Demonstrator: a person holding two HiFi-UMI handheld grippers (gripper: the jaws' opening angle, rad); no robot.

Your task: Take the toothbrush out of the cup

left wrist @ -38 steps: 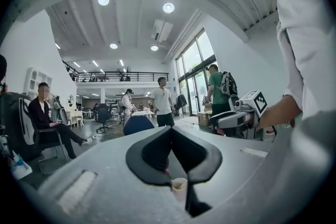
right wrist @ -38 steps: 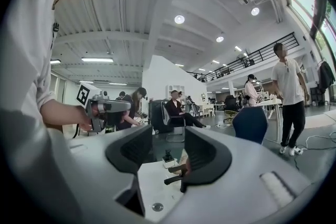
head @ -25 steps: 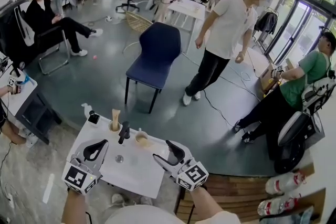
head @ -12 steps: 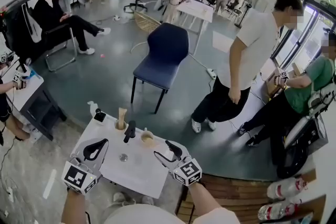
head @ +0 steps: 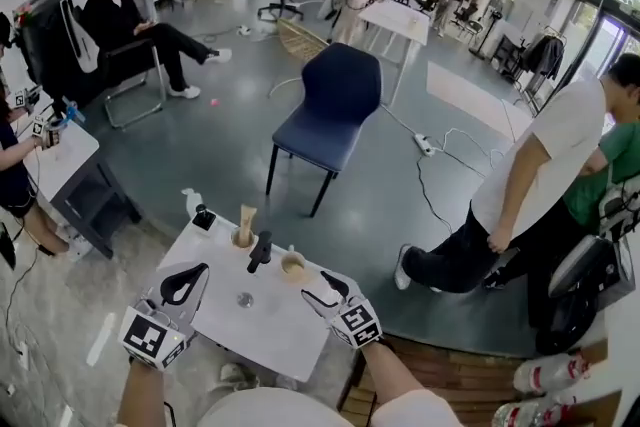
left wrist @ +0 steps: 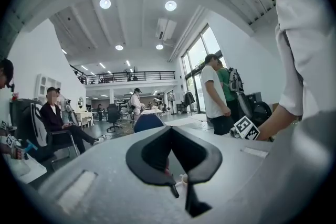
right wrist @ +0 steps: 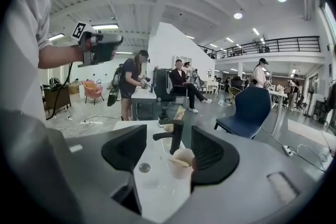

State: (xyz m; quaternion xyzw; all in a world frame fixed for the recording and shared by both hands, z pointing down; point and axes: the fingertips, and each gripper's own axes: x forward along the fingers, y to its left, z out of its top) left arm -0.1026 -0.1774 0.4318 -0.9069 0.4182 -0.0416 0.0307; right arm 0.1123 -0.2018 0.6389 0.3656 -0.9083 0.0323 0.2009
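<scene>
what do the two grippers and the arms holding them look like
Both the left gripper and right gripper have light grey bodies, curved black jaws and a cube of black-and-white square markers. The person wears a white short-sleeved top.

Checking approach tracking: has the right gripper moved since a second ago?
Yes: the right gripper sank toward the table, nearer the cup. Its jaws are open, have just been closing slightly, and have nothing between them yet.

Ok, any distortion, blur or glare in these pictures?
Head view: strong fisheye bend toward the edges, even daylight, white table sharp. Left gripper view: black round vignette, ceiling lamps glare slightly, near foreground soft. Right gripper view: same vignette; the paper cup is fairly sharp.
</scene>
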